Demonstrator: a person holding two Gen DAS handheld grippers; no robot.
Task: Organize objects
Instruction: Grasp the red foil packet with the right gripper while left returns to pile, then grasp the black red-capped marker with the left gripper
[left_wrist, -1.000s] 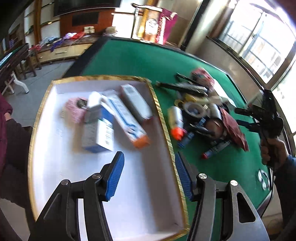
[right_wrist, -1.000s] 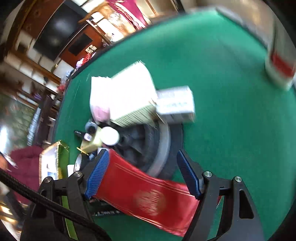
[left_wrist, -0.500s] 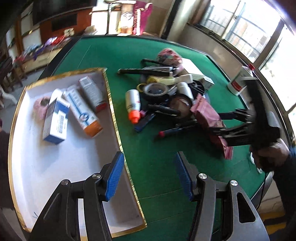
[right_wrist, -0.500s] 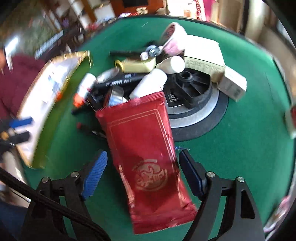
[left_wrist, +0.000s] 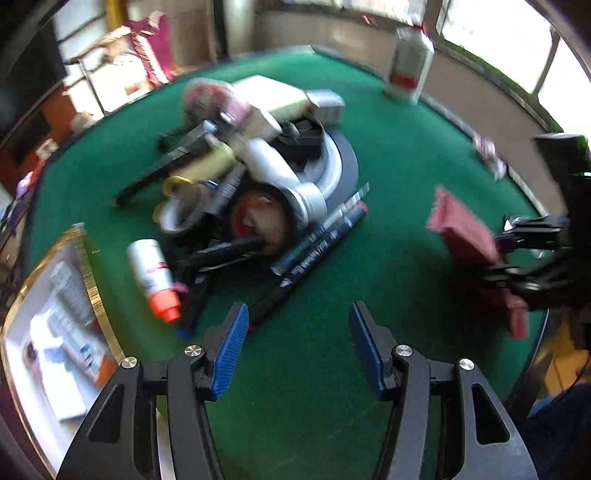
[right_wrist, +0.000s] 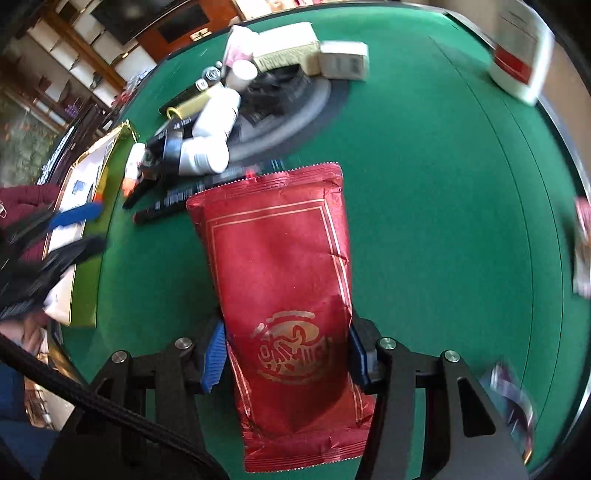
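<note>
While right fingers (right_wrist: 286, 354) clamp the red packet (right_wrist: 280, 280), left fingers (left_wrist: 299, 345) gape beside cluttered markers (left_wrist: 317, 243).

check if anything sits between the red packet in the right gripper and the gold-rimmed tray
Yes. The left gripper hangs at the tray's near edge, on the way from the red packet; green felt otherwise. The clutter pile lies farther back.

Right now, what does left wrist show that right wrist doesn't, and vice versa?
Left wrist only: the left gripper, jaws apart over bare felt with nothing between them, after closing a little.

Right wrist only: the gold emblem on the red packet, with the right gripper just closed onto its sides.

Both: the green table, the clutter pile, the gold-rimmed tray and the white jug.
</note>
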